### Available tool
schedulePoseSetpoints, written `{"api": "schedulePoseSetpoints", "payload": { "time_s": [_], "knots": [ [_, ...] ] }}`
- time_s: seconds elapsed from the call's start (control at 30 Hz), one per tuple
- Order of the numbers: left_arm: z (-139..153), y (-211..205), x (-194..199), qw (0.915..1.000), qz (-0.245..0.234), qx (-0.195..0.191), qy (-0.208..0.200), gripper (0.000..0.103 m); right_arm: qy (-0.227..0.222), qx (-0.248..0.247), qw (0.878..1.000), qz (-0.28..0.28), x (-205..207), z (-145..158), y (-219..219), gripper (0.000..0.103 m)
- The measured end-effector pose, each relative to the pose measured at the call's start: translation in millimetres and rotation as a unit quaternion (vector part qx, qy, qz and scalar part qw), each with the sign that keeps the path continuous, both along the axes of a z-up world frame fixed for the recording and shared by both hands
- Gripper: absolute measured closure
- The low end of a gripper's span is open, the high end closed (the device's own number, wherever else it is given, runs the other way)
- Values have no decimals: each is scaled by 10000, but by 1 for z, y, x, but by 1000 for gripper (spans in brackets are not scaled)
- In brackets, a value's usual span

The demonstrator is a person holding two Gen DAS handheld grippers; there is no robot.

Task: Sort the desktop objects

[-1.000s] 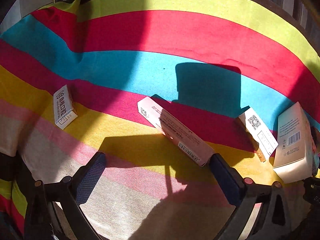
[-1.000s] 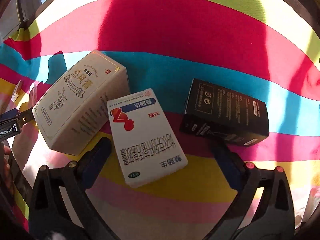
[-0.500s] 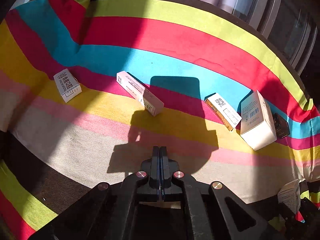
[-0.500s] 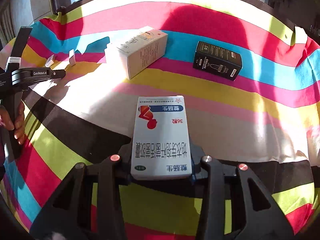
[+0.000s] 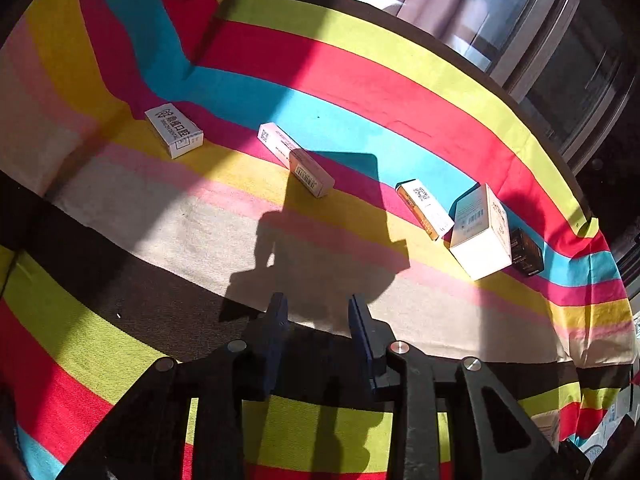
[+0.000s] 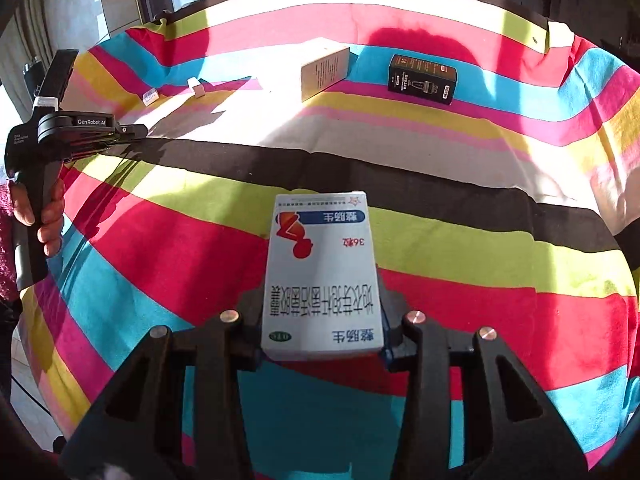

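My right gripper (image 6: 322, 316) is shut on a white medicine box with a red and blue print (image 6: 322, 276) and holds it above the striped cloth (image 6: 460, 240). My left gripper (image 5: 318, 308) is partly open and empty, raised over the cloth's near side; it also shows in the right wrist view (image 6: 136, 132). On the cloth lie a small white box (image 5: 174, 131), a long pink-white box (image 5: 295, 159), an orange-edged box (image 5: 426, 208), a large cream box (image 5: 480, 232) and a black box (image 5: 527, 256). The cream box (image 6: 324, 72) and black box (image 6: 423, 78) also show far ahead of my right gripper.
The striped cloth (image 5: 360, 92) covers a table that ends at windows (image 5: 472, 12) along the far side. The cloth hangs over the edge at the right (image 5: 600, 400). A hand (image 6: 44, 216) holds the left gripper's handle.
My right gripper closed on the medicine box, lifted it and drew it back toward the near side. My left gripper pulled back from the long box, shut, then opened partly.
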State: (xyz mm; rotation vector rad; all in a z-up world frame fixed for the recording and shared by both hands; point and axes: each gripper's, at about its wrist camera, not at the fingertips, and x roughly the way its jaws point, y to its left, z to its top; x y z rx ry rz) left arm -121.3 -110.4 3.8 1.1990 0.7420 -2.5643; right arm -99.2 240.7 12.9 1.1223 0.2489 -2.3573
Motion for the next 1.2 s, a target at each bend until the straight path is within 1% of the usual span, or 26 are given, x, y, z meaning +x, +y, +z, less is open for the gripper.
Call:
{"api": "schedulePoseSetpoints", "payload": {
  "time_s": [0.03,0.07,0.13,0.17,0.2,0.23,0.3,0.33,0.37,0.43,0.47,0.5,0.53,0.57,0.6,0.7,0.73,0.83,0.87,0.97,1.03,1.13,1.2],
  "knots": [
    [4,-8,-12,9999,133,54,45,18,6,4,10000,13,-1,0,-1,59],
    [9,-14,-25,9996,244,20,149,14,2,2,10000,23,-2,0,-2,58],
    [20,-23,-53,9984,501,-234,133,14,-14,-24,10000,35,-4,0,-3,58],
    [23,-28,-67,9977,621,-267,71,14,-24,-50,10000,44,-5,0,-2,58],
    [22,-34,-81,9965,784,-271,-81,14,-36,-78,10000,46,-5,0,-2,58],
    [19,-42,-95,9940,1010,-255,-336,14,-51,-109,9999,49,-6,0,-1,58],
    [8,-57,-114,9879,1404,-127,-653,14,-74,-162,9998,48,-6,0,0,58],
    [2,-62,-123,9838,1571,-148,-848,14,-80,-179,9998,48,-6,0,1,58],
    [-5,-65,-130,9807,1641,-179,-1046,14,-83,-186,9998,48,-6,0,1,58],
    [-8,-60,-138,9806,1532,-549,-1092,14,-83,-192,9998,47,-6,0,1,58],
    [-10,-55,-141,9807,1395,-675,-1193,15,-81,-190,9998,47,-6,0,1,58],
    [-10,-48,-140,9791,1315,-958,-1224,33,-88,-202,9997,47,-6,0,2,58],
    [-10,-43,-136,9758,1325,-1225,-1231,45,-94,-212,9997,48,-6,0,2,58],
    [-9,-38,-132,9751,1275,-1393,-1164,74,-99,-221,9997,51,-6,0,2,57],
    [-9,-35,-128,9766,1166,-1409,-1130,88,-103,-231,9997,51,-6,0,3,57],
    [-7,-30,-112,9830,805,-1269,-1055,88,-103,-233,9997,48,-6,0,2,57],
    [-6,-28,-104,9861,681,-1160,-979,88,-98,-221,9997,47,-6,0,2,57],
    [-4,-17,-66,9942,346,-782,-653,88,-81,-190,9998,38,-6,1,0,57],
    [-2,-9,-50,9952,219,-786,-531,88,-77,-183,9998,38,-6,0,0,57],
    [2,26,5,9957,-232,-879,-177,88,-49,-122,9999,24,-5,0,-2,58],
    [5,51,40,9934,-541,-1013,-22,88,-7,-36,10000,20,-4,0,-5,58],
    [5,86,86,9904,-926,-1016,156,88,78,129,9999,18,-1,0,-9,59],
    [5,108,112,9882,-1160,-973,237,88,84,124,9999,19,-1,1,-9,59]
  ]
}}
